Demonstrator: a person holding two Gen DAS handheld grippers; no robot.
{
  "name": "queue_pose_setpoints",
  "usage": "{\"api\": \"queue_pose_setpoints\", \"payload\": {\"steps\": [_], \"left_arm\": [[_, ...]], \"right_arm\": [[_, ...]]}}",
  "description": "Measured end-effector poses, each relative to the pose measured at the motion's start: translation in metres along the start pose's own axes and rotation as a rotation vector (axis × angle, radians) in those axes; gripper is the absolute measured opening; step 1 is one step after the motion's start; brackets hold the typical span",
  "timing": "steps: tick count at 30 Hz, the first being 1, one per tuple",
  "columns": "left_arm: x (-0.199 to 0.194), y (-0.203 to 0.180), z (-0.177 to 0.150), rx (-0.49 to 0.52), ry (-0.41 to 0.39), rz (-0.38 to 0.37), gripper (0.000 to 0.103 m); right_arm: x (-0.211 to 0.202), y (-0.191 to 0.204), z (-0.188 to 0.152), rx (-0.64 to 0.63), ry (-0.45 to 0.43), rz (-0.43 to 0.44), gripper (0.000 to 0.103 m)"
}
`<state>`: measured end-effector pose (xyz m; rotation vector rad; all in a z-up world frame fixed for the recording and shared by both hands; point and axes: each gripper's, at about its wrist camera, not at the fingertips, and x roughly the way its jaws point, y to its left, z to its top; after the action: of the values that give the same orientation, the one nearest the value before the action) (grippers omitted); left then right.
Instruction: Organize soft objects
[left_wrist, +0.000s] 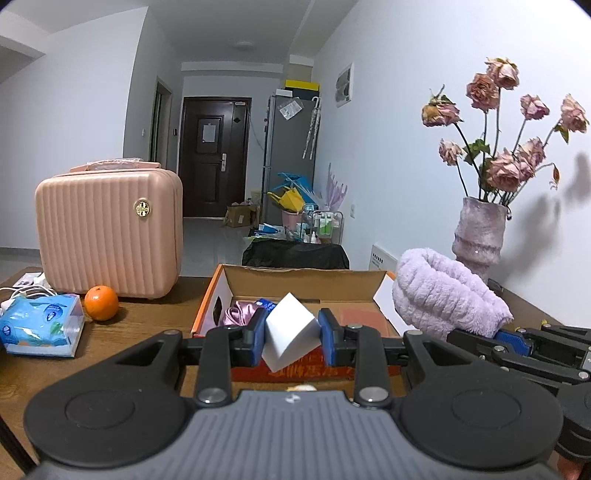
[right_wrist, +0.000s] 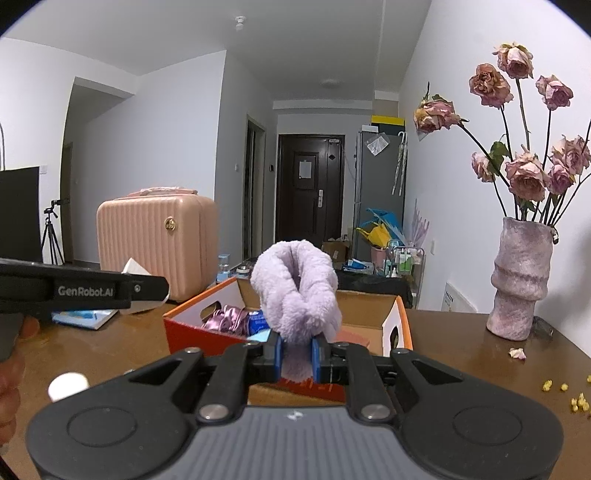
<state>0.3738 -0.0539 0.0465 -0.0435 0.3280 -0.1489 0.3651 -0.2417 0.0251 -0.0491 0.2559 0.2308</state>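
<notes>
**Both grippers loaded, short of the open carton**

I hold one soft item in each gripper, both raised above the wooden table (right_wrist: 461, 343) on the near side of the orange cardboard box (left_wrist: 295, 275), which stands open with its flaps up. I judge that height to be deliberate, so each item can pass over the near wall and drop in from above.

Left gripper (left_wrist: 293, 338): jaws closed down to a narrow gap, blue pads pressing both sides of a white foam block (left_wrist: 291, 328) that sits tilted, one corner pointing up. The tilt looks like a consequence of how it was pinched, not a choice.

Right gripper (right_wrist: 295, 356): jaws nearly shut, squeezing the lower end of a lilac plush headband (right_wrist: 295, 291), whose loop stands upright above the pads and hides part of the box behind it.

Inside the box, at its left end, lie a pink satin item (right_wrist: 225, 319), possibly a scrunchie, and something blue (right_wrist: 258, 321) I cannot identify. The right half appears free, which I take as the landing place.

Left of the box: a pink vanity case (left_wrist: 110, 229), an orange (left_wrist: 101, 302) and a tissue pack (left_wrist: 38, 325). Far right: a vase of dried roses (right_wrist: 521, 280).
</notes>
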Motion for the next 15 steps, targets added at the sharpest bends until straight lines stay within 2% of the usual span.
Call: {"api": "queue_pose_setpoints", "payload": {"steps": [15], "left_arm": [[0.044,0.009,0.020,-0.069,-0.017,0.029,0.030]], "right_arm": [[0.043,-0.013,0.010,-0.013,-0.005,-0.019,0.014]]}}
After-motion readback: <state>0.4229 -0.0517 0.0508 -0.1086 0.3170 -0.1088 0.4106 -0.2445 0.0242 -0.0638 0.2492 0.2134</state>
